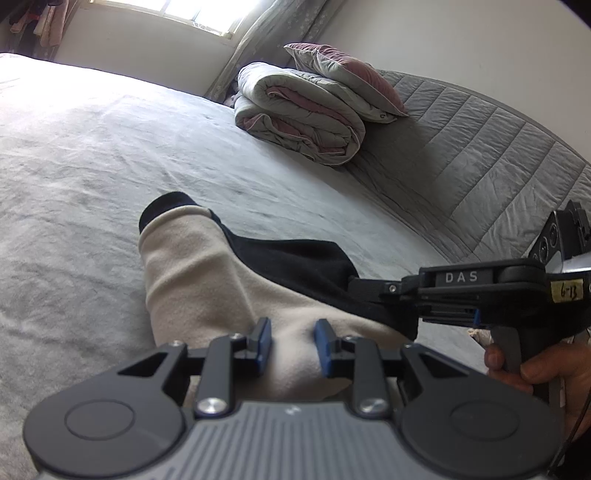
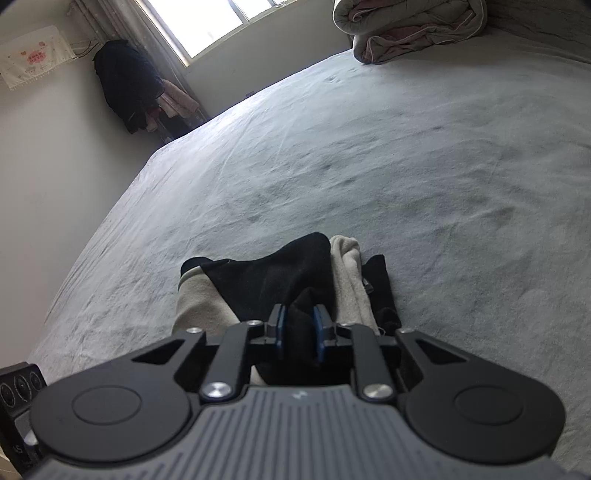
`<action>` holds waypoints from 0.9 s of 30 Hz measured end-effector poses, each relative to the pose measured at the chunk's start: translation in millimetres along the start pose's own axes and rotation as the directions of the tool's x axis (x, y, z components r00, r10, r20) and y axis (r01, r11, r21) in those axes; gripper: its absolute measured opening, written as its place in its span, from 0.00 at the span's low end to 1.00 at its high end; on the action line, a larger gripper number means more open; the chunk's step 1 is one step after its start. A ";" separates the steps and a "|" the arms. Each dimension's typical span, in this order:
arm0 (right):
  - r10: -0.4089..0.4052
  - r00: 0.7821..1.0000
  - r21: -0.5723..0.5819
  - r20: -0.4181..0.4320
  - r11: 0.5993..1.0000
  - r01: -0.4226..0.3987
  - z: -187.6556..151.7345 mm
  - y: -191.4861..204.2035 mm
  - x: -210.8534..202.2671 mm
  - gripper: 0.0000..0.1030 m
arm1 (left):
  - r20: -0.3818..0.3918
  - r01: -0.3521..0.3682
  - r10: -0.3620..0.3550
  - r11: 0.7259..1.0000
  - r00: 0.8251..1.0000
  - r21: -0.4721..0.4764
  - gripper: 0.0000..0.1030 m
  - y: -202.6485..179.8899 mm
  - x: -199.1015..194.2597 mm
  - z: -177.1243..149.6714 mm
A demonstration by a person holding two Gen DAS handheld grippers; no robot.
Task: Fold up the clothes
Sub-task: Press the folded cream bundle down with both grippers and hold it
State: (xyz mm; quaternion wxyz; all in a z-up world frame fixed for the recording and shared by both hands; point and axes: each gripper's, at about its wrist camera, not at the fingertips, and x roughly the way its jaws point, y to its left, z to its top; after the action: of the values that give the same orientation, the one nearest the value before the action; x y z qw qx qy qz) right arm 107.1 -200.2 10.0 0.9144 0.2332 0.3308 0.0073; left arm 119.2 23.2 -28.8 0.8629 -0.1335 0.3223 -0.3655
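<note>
We're over the bed (image 2: 406,155) w/ a cream-and-black garment (image 1: 207,280) bunched on the grey sheet, near the edge closest to us. Our left tool (image 1: 291,343) sits clamped on a cream fold, blue pads (image 1: 264,341) pressing in from both sides. Our right tool (image 2: 298,325) is pinched on a ridge of the black cloth; in the left wrist view it reaches in from the right, tips buried in the same dark part, a hand (image 1: 535,373) wrapped round its grip. Garment sits between the two tools, cream sleeve end w/ black cuff (image 1: 162,208) pointing away across the bed.

Around us: a rolled duvet (image 1: 299,114) w/ a pillow (image 1: 343,77) on top, well apart at the far end, beside the padded grey headboard (image 1: 480,147). Window (image 2: 207,26) bright behind, curtain (image 1: 273,29) next to it. Dark coat (image 2: 125,85) & pink clothes hang in the corner. Bed surface between garment & duvet is just rumpled sheet.
</note>
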 end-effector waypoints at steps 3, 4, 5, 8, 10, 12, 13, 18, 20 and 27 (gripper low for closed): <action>-0.016 0.999 -0.034 0.050 0.999 0.017 3.6 3.3 -8.2 0.07 | 0.031 0.018 -0.018 1.000 0.999 -0.009 0.26 -1.7 -8.1 6.3; -0.018 0.998 -0.044 0.066 0.999 0.021 5.1 3.6 -11.4 0.07 | 0.046 0.027 -0.026 1.000 0.999 -0.016 0.26 -0.9 -11.4 9.0; -0.020 0.996 -0.055 0.083 0.998 0.024 6.6 3.9 -14.6 0.07 | 0.058 0.033 -0.032 0.999 0.998 -0.022 0.26 0.1 -14.0 11.4; -0.070 0.997 -0.029 0.033 0.997 0.071 4.3 -10.7 -3.3 0.07 | 0.047 0.026 -0.025 0.999 0.999 -0.033 0.24 4.2 -11.7 12.1; -0.072 0.997 0.006 0.006 0.997 0.072 1.1 -21.1 5.5 0.07 | 0.015 0.022 -0.022 0.999 1.000 -0.028 0.22 5.3 -4.5 6.5; -0.064 0.998 0.035 0.015 0.997 0.064 0.6 -26.2 5.6 0.07 | 0.010 0.017 -0.016 1.000 1.000 -0.010 0.22 3.3 -0.1 -0.9; -0.059 0.998 0.043 0.029 0.997 0.058 1.7 -26.8 2.8 0.08 | 0.013 0.014 -0.014 1.000 1.000 -0.003 0.22 2.3 0.7 -3.3; -0.044 0.995 0.060 0.086 0.997 0.039 10.6 -28.0 -6.0 0.19 | 0.015 0.019 -0.019 1.000 1.000 -0.008 0.22 3.2 0.0 -5.7; -0.023 0.996 0.077 0.086 0.997 0.016 15.5 -30.3 -0.3 0.29 | 0.015 0.023 -0.022 1.000 1.000 -0.004 0.22 2.5 -0.1 -6.1; 0.037 0.998 0.102 0.056 0.994 -0.043 27.7 -34.9 28.8 0.22 | 0.013 0.022 -0.022 0.999 1.000 0.036 0.21 -1.5 2.3 -8.9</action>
State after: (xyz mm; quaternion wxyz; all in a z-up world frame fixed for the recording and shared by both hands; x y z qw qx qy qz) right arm 141.4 -238.2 -3.8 0.9094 0.2867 0.3012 0.0023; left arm 113.8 20.6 -35.9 0.8633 -0.1242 0.3083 -0.3798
